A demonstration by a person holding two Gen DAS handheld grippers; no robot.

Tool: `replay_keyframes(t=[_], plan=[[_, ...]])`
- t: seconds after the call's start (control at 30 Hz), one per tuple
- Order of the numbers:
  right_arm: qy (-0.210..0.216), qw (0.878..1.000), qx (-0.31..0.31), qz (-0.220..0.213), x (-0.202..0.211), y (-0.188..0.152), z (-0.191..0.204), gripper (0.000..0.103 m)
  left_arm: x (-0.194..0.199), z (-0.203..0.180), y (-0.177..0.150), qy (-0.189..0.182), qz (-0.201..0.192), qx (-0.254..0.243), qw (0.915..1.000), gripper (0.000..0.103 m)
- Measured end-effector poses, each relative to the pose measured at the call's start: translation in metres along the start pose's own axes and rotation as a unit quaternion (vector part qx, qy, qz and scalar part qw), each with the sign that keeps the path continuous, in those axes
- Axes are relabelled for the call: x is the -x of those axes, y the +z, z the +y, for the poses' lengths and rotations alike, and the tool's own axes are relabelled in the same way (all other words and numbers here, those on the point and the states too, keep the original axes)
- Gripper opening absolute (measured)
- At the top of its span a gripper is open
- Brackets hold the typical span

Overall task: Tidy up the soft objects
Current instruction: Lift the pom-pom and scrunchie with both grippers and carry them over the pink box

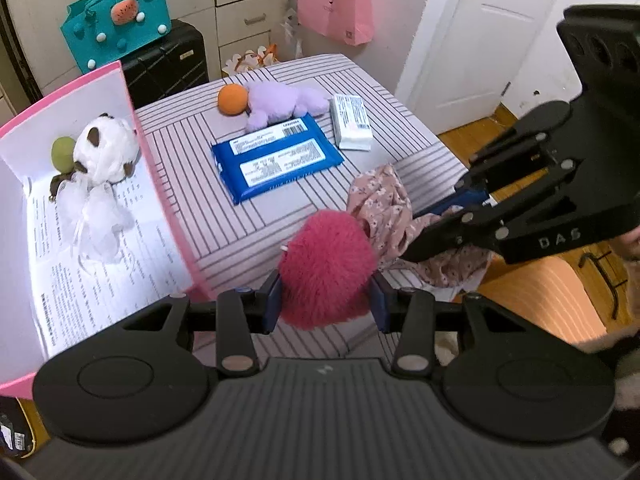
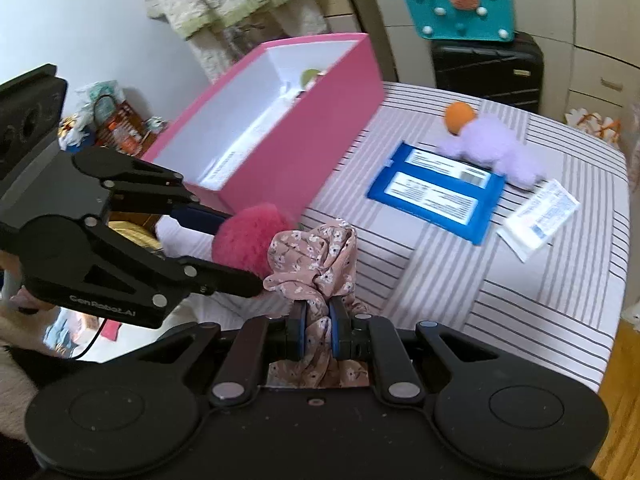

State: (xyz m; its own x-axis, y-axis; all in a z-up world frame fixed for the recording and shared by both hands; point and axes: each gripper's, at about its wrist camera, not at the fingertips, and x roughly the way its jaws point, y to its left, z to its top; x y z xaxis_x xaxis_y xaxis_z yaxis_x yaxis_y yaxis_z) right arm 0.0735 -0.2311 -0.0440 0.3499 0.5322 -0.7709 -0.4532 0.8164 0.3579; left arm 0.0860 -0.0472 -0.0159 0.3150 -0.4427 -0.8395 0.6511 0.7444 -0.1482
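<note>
Now we carry the pink pompom (image 1: 326, 266) in the left gripper (image 1: 325, 300) and the flowered cloth (image 2: 316, 264) pinched in the right gripper (image 2: 318, 316), above the bed's (image 1: 248, 220) near edge, and next we must lift both over the pink box's (image 2: 304, 148) wall.

plush toy (image 1: 105, 148) in box (image 1: 156, 184), packets (image 1: 276, 162) on bed (image 1: 224, 236)
</note>
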Motion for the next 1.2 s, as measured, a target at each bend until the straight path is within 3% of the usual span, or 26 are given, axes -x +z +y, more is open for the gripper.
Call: replay_keyframes(t=[0.3, 0.77, 0.97, 1.13, 1.2], plan=[[0.034, 0.999, 0.024, -0.007, 0.000, 0.020, 0.035, 0.015, 0.051, 0.024, -0.015, 0.012, -0.037, 0.006, 0.9992, 0.043], [0.034, 0.991, 0.116, -0.058, -0.030, 0.092, 0.100, 0.015, 0.087, 0.096, -0.013, 0.088, -0.120, 0.033, 0.9884, 0.043], [0.029, 0.987, 0.144, -0.073, -0.059, 0.134, 0.110, 0.015, 0.079, 0.138, 0.005, 0.126, -0.129, 0.049, 0.9824, 0.043], [0.018, 0.988, 0.140, -0.067, -0.098, 0.168, 0.099, 0.015, 0.049, 0.178, 0.027, 0.150, -0.103, 0.076, 0.9804, 0.043], [0.014, 0.989, 0.135, -0.054, -0.120, 0.182, 0.091, 0.015, 0.032, 0.193, 0.039, 0.177, -0.088, 0.076, 0.9774, 0.044]])
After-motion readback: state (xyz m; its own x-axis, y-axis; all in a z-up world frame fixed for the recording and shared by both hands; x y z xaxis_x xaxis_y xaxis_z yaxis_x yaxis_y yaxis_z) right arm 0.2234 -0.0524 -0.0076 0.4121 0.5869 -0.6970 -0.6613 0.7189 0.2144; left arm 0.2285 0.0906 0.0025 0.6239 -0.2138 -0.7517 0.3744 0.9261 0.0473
